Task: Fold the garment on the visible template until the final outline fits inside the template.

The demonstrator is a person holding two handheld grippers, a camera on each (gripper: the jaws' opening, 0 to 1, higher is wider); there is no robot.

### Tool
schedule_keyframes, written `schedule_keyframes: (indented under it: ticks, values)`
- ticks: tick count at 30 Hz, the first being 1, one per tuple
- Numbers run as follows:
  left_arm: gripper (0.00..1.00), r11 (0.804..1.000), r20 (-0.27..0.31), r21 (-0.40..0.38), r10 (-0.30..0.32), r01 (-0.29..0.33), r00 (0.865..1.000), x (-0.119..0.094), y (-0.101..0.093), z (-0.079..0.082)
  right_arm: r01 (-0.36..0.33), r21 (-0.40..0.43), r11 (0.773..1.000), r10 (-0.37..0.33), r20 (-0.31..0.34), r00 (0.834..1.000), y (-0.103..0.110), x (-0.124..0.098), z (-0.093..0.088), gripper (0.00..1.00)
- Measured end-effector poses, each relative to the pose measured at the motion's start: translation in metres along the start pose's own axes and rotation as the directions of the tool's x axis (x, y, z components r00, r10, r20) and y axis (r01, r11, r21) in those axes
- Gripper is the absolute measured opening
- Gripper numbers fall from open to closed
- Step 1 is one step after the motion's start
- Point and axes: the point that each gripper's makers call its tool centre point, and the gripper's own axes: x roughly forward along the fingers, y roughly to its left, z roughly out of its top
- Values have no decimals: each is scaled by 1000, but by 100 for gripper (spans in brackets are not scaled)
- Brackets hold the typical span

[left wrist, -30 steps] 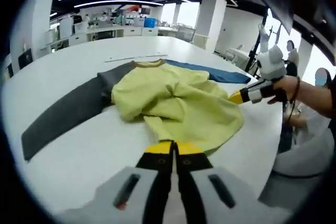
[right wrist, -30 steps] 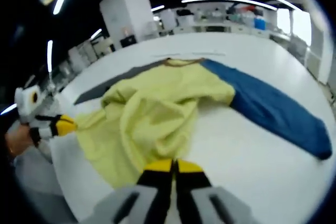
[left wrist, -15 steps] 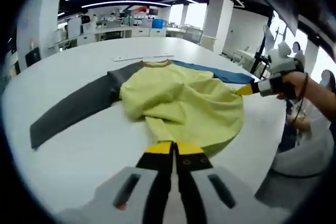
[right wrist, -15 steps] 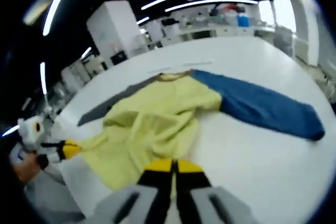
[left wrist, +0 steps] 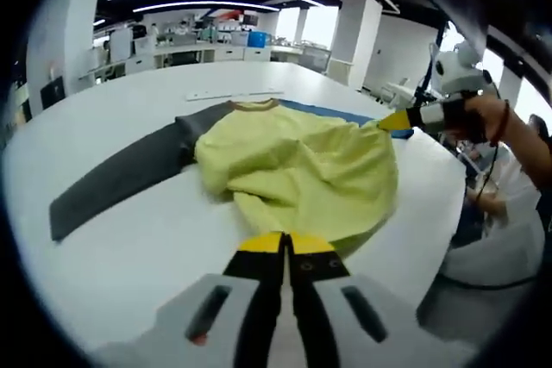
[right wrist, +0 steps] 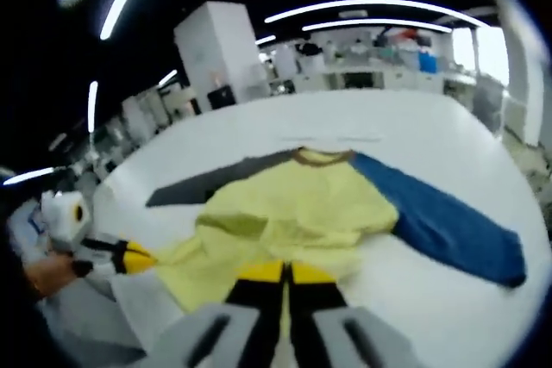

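**A:** Since a second ago your right hand-held gripper point(left wrist: 390, 120) has gone from low at the table edge to higher and further in, carrying the yellow hem toward the collar. Gray sleeve point(left wrist: 116, 180) and blue sleeve point(right wrist: 448, 228) haven't shifted on the table point(left wrist: 129, 256).

**B:** Gripper states?

**A:** Both pressed together. Left hand-held gripper point(left wrist: 285, 246) pinches the near hem of the garment point(left wrist: 297, 170); right one pinches the opposite hem corner. In the right gripper view your left one point(right wrist: 138, 258) comes in from the left, on the cloth edge.

**B:** Progress?

**A:** Early, I'd say. Garment lies mid-table, yellow body bunched and half folded up, both sleeves out flat to the sides. You've yet to lay the hem down flat and fold both sleeves in. I can't make out the template outline, so I can't check fit.
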Motion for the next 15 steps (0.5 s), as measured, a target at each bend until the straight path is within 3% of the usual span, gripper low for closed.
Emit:
schedule_keyframes:
  ticks: [7,15]
  values:
    - [0,1000,-4,-13,-13,13,1000,1,-3,1,-38,-64,997,37,-22,999,19,34,10,0]
    - [0,1000,-9,-24,-17,16,1000,2,-3,-1,-67,-94,993,58,-88,994,32,62,0,0]
